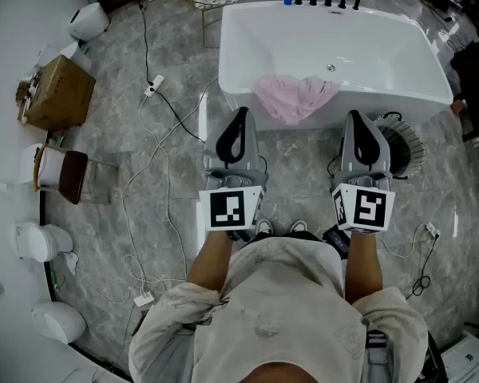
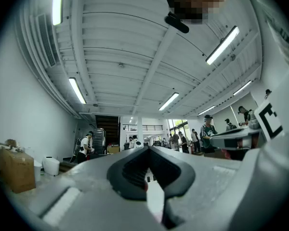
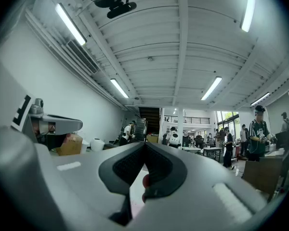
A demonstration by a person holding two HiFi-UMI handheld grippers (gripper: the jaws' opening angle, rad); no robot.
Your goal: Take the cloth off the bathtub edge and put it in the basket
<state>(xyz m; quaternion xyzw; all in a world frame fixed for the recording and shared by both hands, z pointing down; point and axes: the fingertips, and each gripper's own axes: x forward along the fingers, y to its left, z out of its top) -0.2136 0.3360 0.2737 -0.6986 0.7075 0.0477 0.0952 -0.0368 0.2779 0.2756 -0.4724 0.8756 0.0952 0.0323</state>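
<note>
1. Cloth in sight: pink, soft and bunched in folds. It is draped over the near edge of the tub and hangs down the outer wall, beyond the two grippers.
2. Left gripper is clenched with nothing in it, and right gripper is the same, jaws together and empty. Both are held about level, well short of the cloth.
3. Basket sits on the floor just right of the right gripper, near the tub's right end. It is round, dark wire, and its top looks open.
4. The step in hand, as I read it, is the reach. Whichever gripper goes must part its jaws before it moves forward and down.
5. The best bite looks like the thick bunched fold on the rim, not a thin hanging edge, because limp fabric slips and trails.
6. The tub is glossy, hard, smooth white, so the cloth should slide off freely. Lift it clear first, then swing right to the basket.
</note>
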